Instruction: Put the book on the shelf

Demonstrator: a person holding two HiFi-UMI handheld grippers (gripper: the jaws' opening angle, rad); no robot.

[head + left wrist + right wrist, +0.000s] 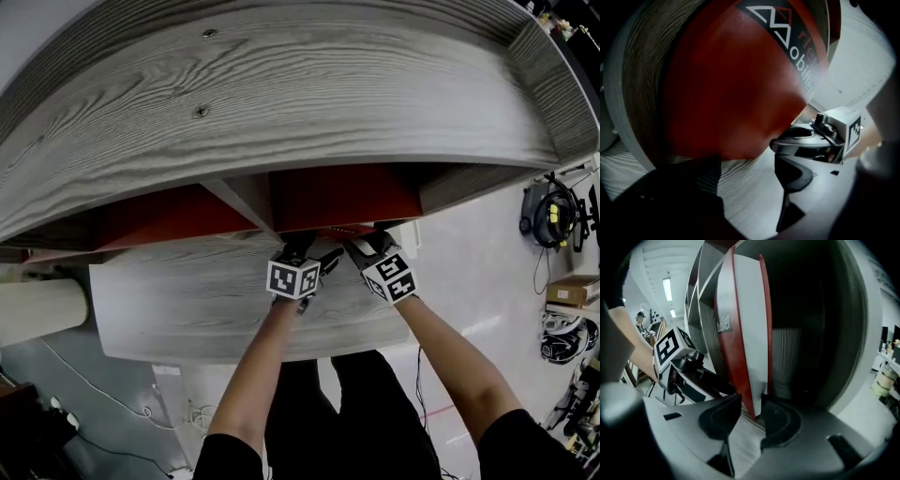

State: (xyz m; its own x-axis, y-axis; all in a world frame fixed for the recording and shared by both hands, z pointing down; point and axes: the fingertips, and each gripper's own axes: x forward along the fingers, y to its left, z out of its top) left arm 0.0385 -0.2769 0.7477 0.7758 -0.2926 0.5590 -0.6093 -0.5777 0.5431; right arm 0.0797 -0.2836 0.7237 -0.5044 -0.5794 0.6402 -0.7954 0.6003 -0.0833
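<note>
A tall red book [740, 333] with white pages stands upright on the grey wooden shelf board [187, 300], at the mouth of a dark compartment. My right gripper [751, 401] is shut on its lower corner, one pad against each side. In the head view the right gripper [366, 246] and the left gripper [302, 248] sit side by side at the shelf's middle. From the left gripper view, the book's red cover [731, 84] with a white logo fills the picture. My left gripper [747, 164] is open beside it, with only bare board between its jaws.
The shelf's wide top board [281, 103] overhangs the compartments, and an upright divider [248, 202] stands left of the book. Red surfaces [169, 217] show in the openings. A beige cylinder [37, 309] lies at left. A cardboard box [574, 291], cables and gear sit on the floor at right.
</note>
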